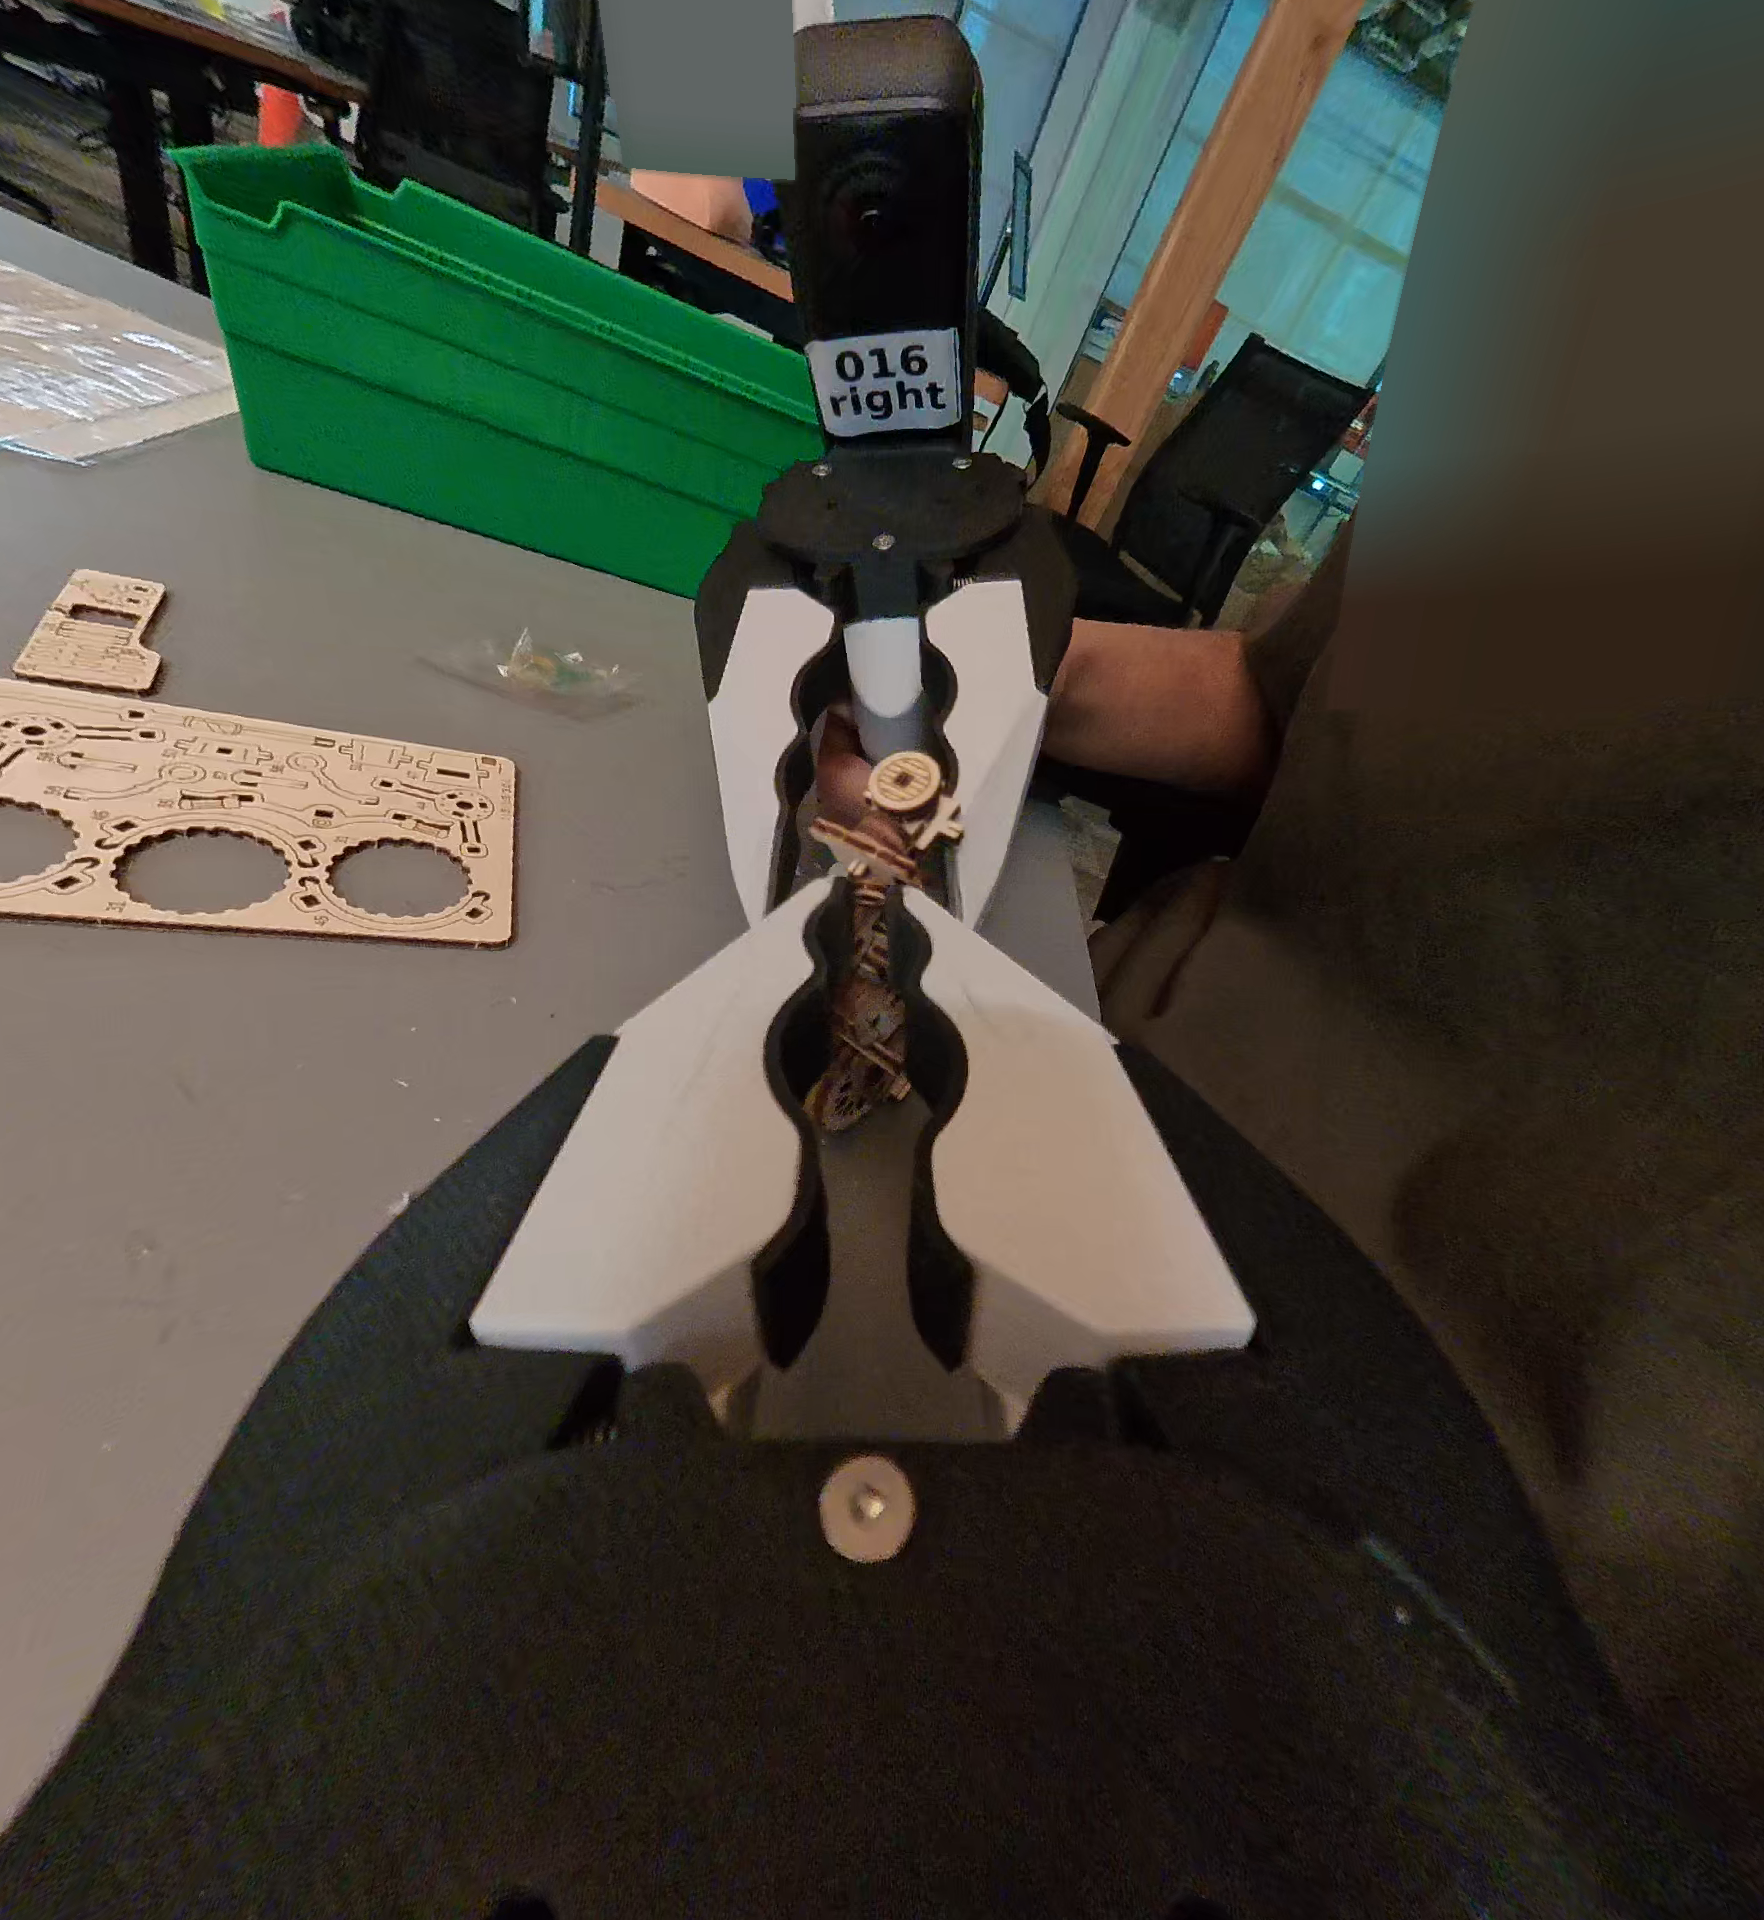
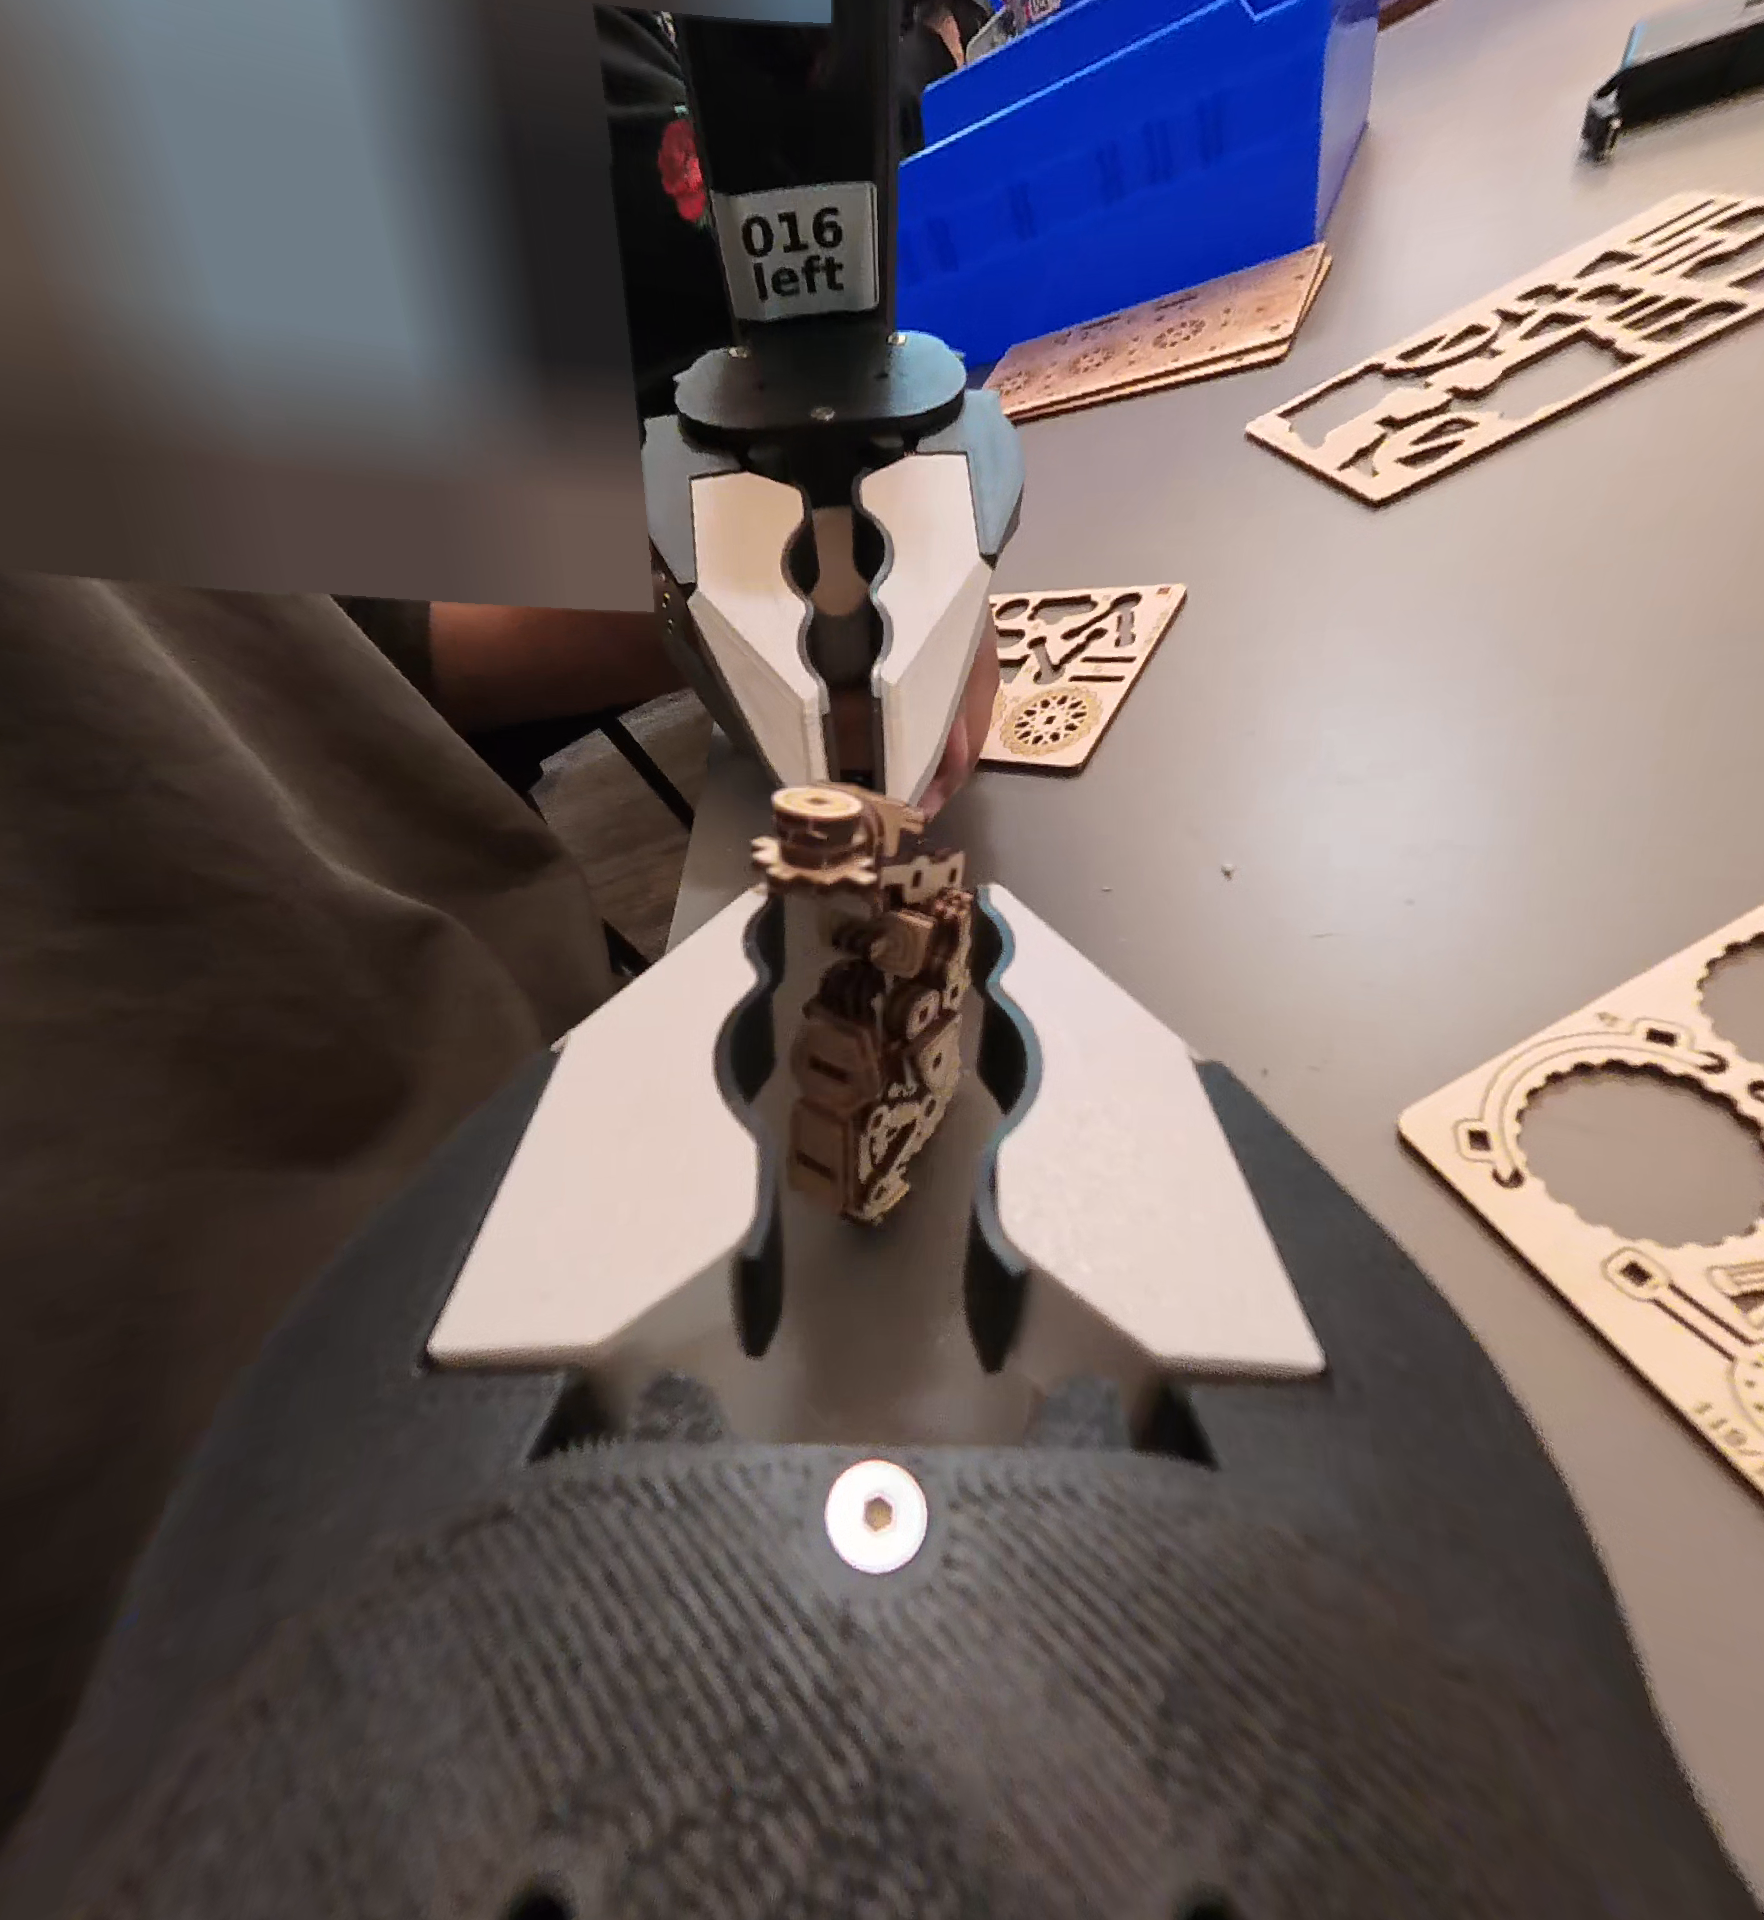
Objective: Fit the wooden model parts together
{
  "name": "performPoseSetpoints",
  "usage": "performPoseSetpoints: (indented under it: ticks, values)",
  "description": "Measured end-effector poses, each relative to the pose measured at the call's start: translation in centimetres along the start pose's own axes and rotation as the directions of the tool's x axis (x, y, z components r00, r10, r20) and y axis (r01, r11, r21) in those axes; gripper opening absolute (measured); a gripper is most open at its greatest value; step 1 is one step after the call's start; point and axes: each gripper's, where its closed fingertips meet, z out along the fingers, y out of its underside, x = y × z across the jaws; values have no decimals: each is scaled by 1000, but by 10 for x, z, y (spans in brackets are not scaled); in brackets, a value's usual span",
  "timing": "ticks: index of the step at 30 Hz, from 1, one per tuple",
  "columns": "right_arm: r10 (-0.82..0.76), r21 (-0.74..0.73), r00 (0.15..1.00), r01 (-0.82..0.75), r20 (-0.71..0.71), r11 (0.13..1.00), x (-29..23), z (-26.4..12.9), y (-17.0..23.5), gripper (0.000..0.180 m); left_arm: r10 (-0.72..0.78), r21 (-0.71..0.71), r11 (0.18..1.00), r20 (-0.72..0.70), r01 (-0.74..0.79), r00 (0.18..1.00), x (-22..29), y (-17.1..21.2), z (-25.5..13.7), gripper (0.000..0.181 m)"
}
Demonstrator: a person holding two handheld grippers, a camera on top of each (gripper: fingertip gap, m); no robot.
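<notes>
A small brown wooden model (image 2: 878, 1039), built from several laser-cut parts, stands upright between my two grippers, which face each other tip to tip above the near table edge. My right gripper (image 2: 867, 904) is shut on its wide body, and a round part sticks out above the white fingers (image 2: 649, 1091). My left gripper (image 1: 862, 904) has its jaws a narrow gap apart, closed on the model's thin edge (image 1: 862, 997). The right gripper (image 1: 857, 831) also shows in the left wrist view. The left gripper (image 2: 850, 774) shows in the right wrist view, just behind the model's top.
On the grey table (image 1: 234, 1143) lie a punched-out wooden sheet (image 1: 234, 831), a small offcut (image 1: 93, 629), a little plastic bag (image 1: 535, 665) and a green bin (image 1: 442, 395). More wooden sheets (image 2: 1543, 353) (image 2: 1636, 1195) and a blue bin (image 2: 1117, 177) lie to the right. A person's torso (image 2: 182, 935) is close. Both grippers' tips are close together, under 4 cm apart.
</notes>
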Motion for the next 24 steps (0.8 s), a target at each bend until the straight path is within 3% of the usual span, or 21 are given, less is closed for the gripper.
performPoseSetpoints:
  ticks: [13,24]
  values:
    - [44,11,997,-45,66,999,-4,-8,-1,41,-11,-7,1000,-14,10,1000,1,1,0,3]
    - [69,47,986,-77,151,996,-17,-17,-8,35,2,-7,1000,-35,-2,999,6,2,2,3]
